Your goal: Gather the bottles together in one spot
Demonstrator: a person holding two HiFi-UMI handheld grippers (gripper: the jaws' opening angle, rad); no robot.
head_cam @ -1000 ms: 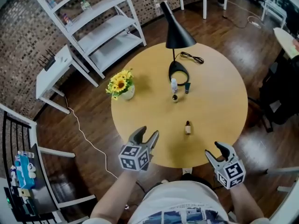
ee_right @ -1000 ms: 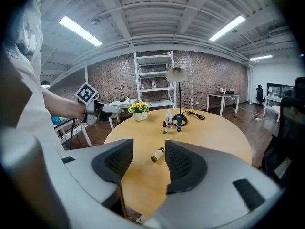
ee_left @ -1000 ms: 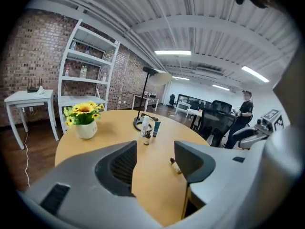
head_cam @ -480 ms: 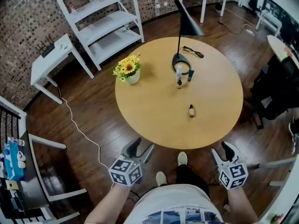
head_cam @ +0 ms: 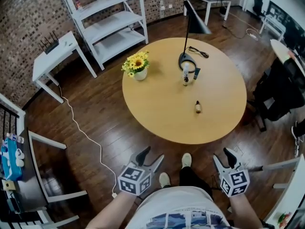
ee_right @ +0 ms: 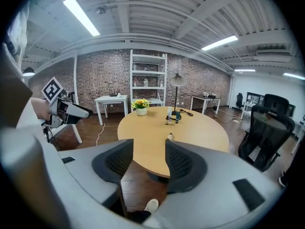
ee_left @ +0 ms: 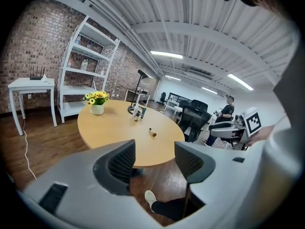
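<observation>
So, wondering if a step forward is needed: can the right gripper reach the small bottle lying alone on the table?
Probably not from here: the right gripper hangs over the floor, short of the table, and the small bottle lies well in. Nothing blocks the way.

A round wooden surface [head_cam: 157,113] is standing on dark floorboards [head_cam: 95,109]; a black lamp [head_cam: 187,60] is rising at its far side, its cord [head_cam: 200,52] lying behind the base; a pot of yellow flowers [head_cam: 137,66] is sitting near the left edge; a white shelf [head_cam: 107,20] is standing by the brick wall [head_cam: 24,23], a white side table [head_cam: 52,56] just beside it; a white cable [head_cam: 83,132] is trailing over the floor.
</observation>
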